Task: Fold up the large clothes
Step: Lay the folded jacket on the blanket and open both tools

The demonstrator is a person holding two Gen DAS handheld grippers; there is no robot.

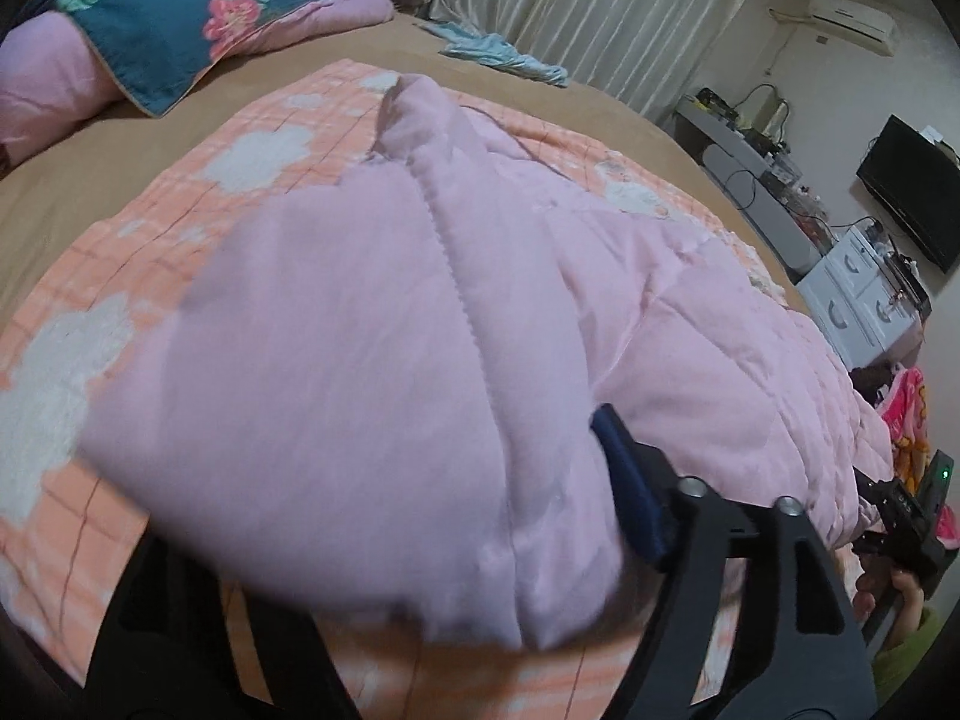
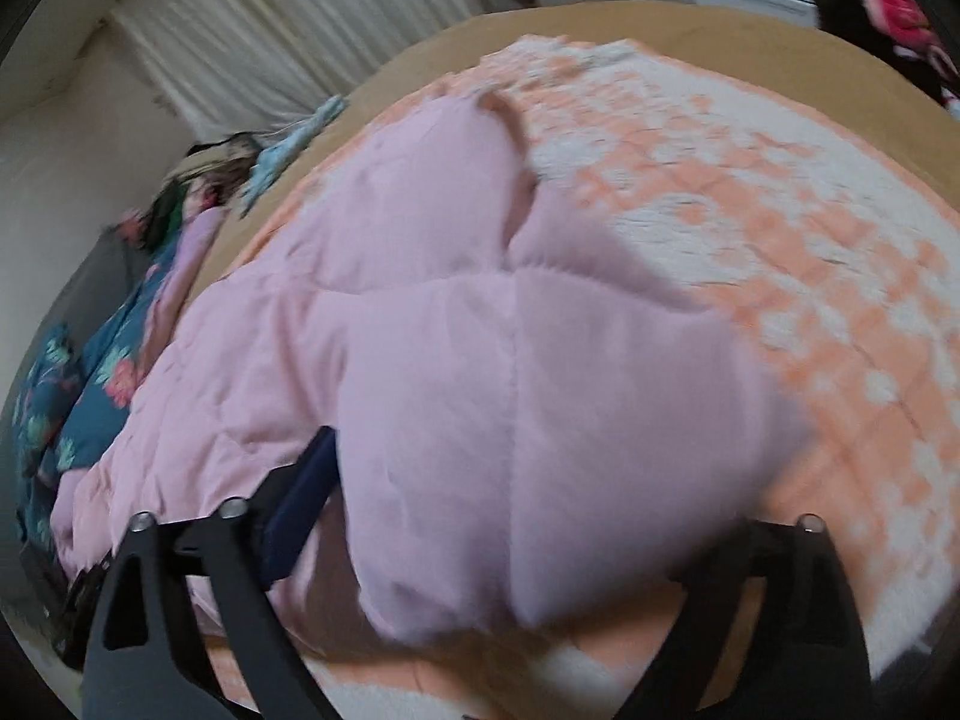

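A large pink padded garment (image 1: 372, 324) lies across an orange and white checked blanket (image 1: 78, 324) on the bed. My left gripper (image 1: 396, 510) is shut on a thick corner of the garment, which bulges between its jaws and hides the left finger; the blue right pad (image 1: 630, 492) shows. In the right wrist view my right gripper (image 2: 516, 516) is shut on another bulging corner of the pink garment (image 2: 510, 396), with its blue left pad (image 2: 300, 504) visible. The right gripper also shows in the left wrist view (image 1: 900, 516) at the far right, beside the garment's edge.
The bed has a tan sheet (image 1: 72, 168). A blue floral quilt and pink pillow (image 1: 156, 18) lie at the head. A light blue cloth (image 1: 498, 54) lies near the curtains. White drawers (image 1: 858, 294), a desk and a TV (image 1: 912, 192) stand beside the bed.
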